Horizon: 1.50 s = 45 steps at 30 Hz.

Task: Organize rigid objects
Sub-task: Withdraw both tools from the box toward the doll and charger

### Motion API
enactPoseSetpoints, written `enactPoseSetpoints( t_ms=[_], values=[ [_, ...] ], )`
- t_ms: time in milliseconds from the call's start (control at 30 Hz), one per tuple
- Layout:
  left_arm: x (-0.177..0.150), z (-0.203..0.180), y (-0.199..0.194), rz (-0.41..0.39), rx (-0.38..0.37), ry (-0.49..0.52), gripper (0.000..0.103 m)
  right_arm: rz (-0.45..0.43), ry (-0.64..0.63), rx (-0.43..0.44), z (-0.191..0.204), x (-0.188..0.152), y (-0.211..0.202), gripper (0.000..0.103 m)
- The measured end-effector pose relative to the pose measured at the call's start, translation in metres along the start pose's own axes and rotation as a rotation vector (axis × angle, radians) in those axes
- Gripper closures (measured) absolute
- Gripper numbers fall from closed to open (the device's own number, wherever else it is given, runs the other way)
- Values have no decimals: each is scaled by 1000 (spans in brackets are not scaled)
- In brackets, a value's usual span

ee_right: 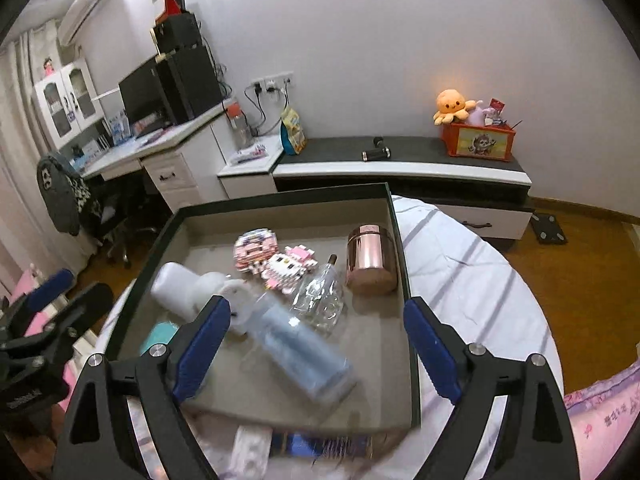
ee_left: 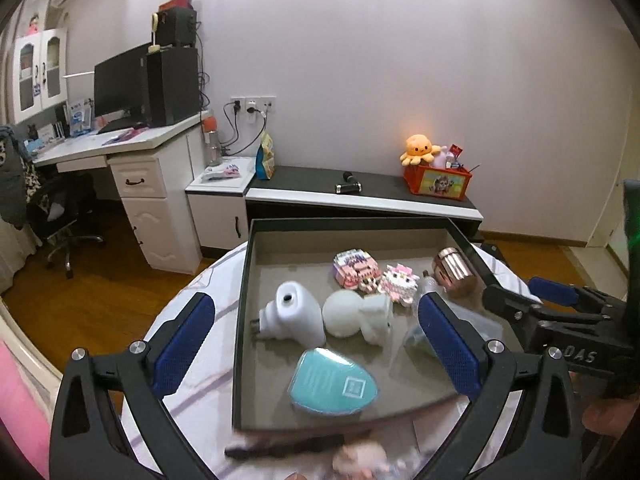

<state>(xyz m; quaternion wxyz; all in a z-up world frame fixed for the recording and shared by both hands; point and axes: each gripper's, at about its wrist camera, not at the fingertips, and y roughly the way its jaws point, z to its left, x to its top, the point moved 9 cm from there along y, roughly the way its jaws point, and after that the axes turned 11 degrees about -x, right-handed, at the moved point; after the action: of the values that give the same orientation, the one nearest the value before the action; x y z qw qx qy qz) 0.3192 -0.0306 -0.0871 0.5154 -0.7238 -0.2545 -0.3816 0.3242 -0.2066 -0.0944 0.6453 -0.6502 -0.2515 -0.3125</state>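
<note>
Both claws, left (ee_left: 316, 344) and right (ee_right: 318, 346), gape wide and empty above a tray (ee_right: 400, 240) holding a bottle (ee_right: 304, 344) and a canister (ee_right: 370, 260).

Dim indoor light, blurred foreground

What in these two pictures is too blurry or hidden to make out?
- Left wrist view: things below the dark tray's near rim, a dark strip and a pinkish lump, are motion-blurred.
- Left wrist view: the clear bottle is partly behind the left claw's finger.
- Right wrist view: the packages under the rim are blurred.
</note>
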Motion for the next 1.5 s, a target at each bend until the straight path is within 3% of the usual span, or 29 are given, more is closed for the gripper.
enactPoseSetpoints(
  t_ms=[533,900,1500],
  values=[
    [-52,-18,-88,-21,-27,-31,0,-149,-15,-28,11,-35,-104,13],
    [-78,-20,-135,-41,-18,-66,0,-186,-11,-38,9,-66,-147,13],
    [-103,-36,-174,-63,-1,-44,0,-237,4,-52,-5,-90,-194,13]
  ],
)
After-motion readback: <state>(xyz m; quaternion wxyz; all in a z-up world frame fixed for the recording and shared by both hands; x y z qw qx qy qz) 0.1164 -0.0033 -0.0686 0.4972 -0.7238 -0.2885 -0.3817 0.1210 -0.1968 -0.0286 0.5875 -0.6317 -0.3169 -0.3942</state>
